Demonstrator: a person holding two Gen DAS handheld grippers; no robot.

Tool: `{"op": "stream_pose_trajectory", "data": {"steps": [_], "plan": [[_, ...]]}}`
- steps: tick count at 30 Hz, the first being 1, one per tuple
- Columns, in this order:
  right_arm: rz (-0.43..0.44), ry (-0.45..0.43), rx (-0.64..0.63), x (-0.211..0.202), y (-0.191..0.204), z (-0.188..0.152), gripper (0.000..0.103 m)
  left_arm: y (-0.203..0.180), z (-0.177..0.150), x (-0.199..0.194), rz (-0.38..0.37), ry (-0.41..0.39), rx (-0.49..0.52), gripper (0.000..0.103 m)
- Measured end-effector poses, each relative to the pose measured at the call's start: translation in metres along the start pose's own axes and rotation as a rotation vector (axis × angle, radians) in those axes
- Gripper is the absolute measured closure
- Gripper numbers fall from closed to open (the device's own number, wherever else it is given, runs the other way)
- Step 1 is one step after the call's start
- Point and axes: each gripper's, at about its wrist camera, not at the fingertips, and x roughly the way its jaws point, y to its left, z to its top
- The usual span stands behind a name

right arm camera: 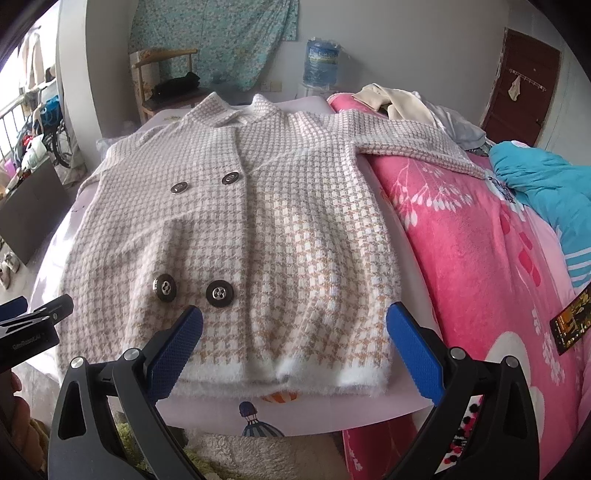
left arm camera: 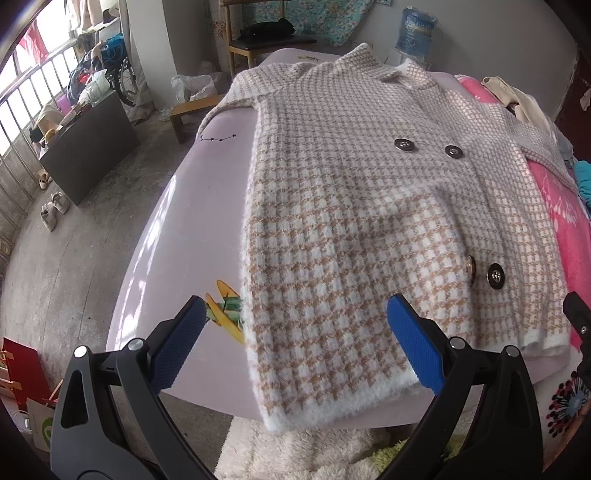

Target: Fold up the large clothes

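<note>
A fuzzy white-and-tan houndstooth coat [left arm camera: 362, 221] [right arm camera: 243, 229] with large dark buttons [right arm camera: 220, 293] lies flat, front up, on a pale lilac sheet [left arm camera: 184, 221], collar far, white hem near. One sleeve [right arm camera: 417, 147] stretches right over a pink blanket [right arm camera: 480, 251]. My left gripper [left arm camera: 295, 325] hovers open above the hem's left corner, nothing between its blue pads [left arm camera: 413, 343]. My right gripper [right arm camera: 293, 328] is open above the hem's right part, empty. The left gripper's tip [right arm camera: 44, 314] shows at the right wrist view's left edge.
The bed edge is just below the hem, with a shaggy rug [right arm camera: 266, 454] on the floor. A turquoise quilt [right arm camera: 546, 184] and loose cream clothes [right arm camera: 399, 99] lie right. A wooden chair [left arm camera: 258, 40], water jug [left arm camera: 415, 33], low dark cabinet [left arm camera: 92, 147] and shoes [left arm camera: 55, 208] stand beyond.
</note>
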Motion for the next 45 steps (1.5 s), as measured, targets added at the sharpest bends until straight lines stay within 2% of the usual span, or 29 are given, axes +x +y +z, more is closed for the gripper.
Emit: {"op": "stream_pose_trajectory", "data": {"steps": [3,7,10,13,16,21,23,25,27,29,33,35,36,37,38,40,41,44,45], "plan": [[-0.021,0.033,0.014,0.014,-0.009,0.003,0.006,0.005,0.005,0.014,0.014,0.005,0.027,0.008],[-0.028,0.085,0.058,0.034,-0.028,0.005,0.006,0.013,0.009,0.036,-0.014,0.026,0.043,0.008],[-0.02,0.11,0.1,0.047,-0.045,0.006,0.006,0.021,0.011,0.051,-0.118,0.043,0.045,0.008],[0.003,0.141,0.13,0.06,-0.06,0.007,0.006,0.031,0.012,0.059,-0.199,0.051,-0.004,0.008],[0.037,0.163,0.153,0.068,-0.073,0.007,0.006,0.036,0.017,0.063,-0.218,0.052,-0.045,0.008],[0.106,0.208,0.181,0.076,-0.094,-0.001,0.006,0.04,0.02,0.06,-0.244,0.032,-0.03,0.008],[0.134,0.238,0.205,0.081,-0.101,-0.007,0.012,0.042,0.016,0.055,-0.26,0.017,-0.013,0.008],[0.167,0.268,0.232,0.086,-0.107,-0.012,0.016,0.043,0.009,0.055,-0.245,0.041,0.013,0.008],[0.178,0.259,0.236,0.084,-0.108,-0.014,0.018,0.045,0.002,0.055,-0.242,0.073,0.018,0.008],[0.198,0.258,0.23,0.082,-0.107,-0.014,0.031,0.046,-0.004,0.053,-0.24,0.082,0.018,0.008],[0.245,0.28,0.241,0.082,-0.106,-0.018,0.044,0.042,-0.013,0.046,-0.263,0.089,0.032,0.008],[0.223,0.28,0.227,0.085,-0.104,-0.02,0.05,0.04,-0.016,0.046,-0.268,0.09,0.038,0.018],[0.22,0.273,0.227,0.085,-0.104,-0.02,0.052,0.037,-0.017,0.047,-0.258,0.093,0.045,0.03],[0.225,0.26,0.224,0.086,-0.103,-0.019,0.056,0.036,-0.018,0.047,-0.244,0.09,0.053,0.033],[0.236,0.252,0.219,0.089,-0.102,-0.018,0.065,0.034,-0.018,0.046,-0.232,0.08,0.058,0.035],[0.242,0.246,0.217,0.095,-0.101,-0.015,0.07,0.032,-0.016,0.046,-0.231,0.076,0.056,0.05],[0.25,0.238,0.209,0.098,-0.1,-0.014,0.073,0.031,-0.015,0.046,-0.218,0.072,0.052,0.053],[0.256,0.231,0.171,0.101,-0.095,-0.012,0.09,0.031,-0.014,0.046,-0.166,0.071,0.048,0.078],[0.254,0.224,0.159,0.097,-0.094,-0.01,0.091,0.032,-0.013,0.043,-0.153,0.063,0.06,0.091]]}}
